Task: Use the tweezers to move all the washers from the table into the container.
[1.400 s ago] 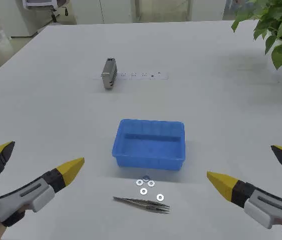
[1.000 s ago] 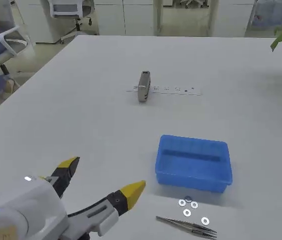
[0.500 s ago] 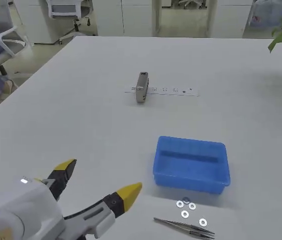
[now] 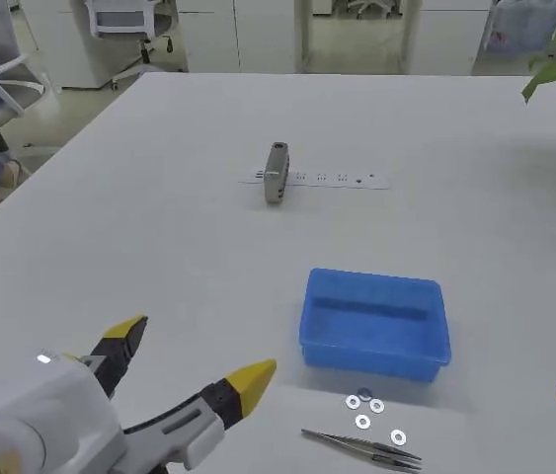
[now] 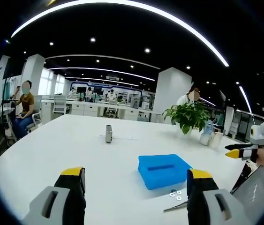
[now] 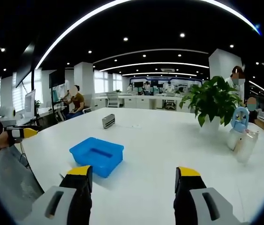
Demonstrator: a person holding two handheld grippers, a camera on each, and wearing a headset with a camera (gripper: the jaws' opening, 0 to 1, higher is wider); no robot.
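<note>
Lying right of left gripper point(image 4: 198, 350), apart: tweezers point(image 4: 361, 445), washers point(image 4: 362, 422).

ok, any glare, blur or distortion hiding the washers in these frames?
Head view: soft even light, no glare; washers and tweezers sharp. Left gripper view: fisheye bends the ceiling lights, washers tiny but visible. Right gripper view: same bending; container clear.

No legible text or labels anywhere.
</note>
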